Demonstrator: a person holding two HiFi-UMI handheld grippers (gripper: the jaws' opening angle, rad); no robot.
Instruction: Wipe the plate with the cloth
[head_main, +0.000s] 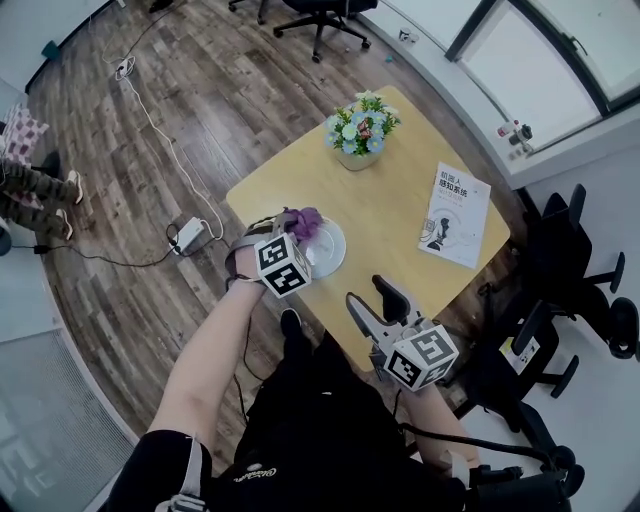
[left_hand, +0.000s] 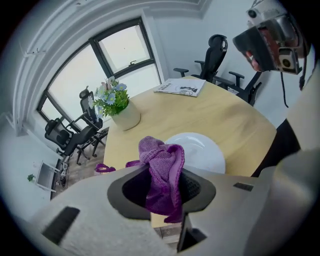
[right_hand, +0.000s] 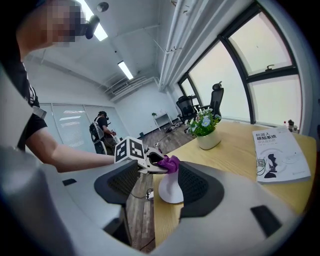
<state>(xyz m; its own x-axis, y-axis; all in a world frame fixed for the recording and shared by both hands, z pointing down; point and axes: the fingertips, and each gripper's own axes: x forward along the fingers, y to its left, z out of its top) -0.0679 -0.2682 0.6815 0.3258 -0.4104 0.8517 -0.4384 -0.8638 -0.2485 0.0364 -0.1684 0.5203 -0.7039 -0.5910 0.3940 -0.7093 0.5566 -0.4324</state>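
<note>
A white plate lies near the front left corner of the wooden table. My left gripper is shut on a bunched purple cloth and holds it just above the plate's near left rim. In the left gripper view the cloth hangs between the jaws, with the plate just beyond. My right gripper is open and holds nothing, off the table's front edge, right of the plate. In the right gripper view the plate and the cloth show between its spread jaws.
A pot of flowers stands at the table's far side. A booklet lies at the right end. Office chairs crowd the right; a power strip and cable lie on the floor at the left. Another person stands far off.
</note>
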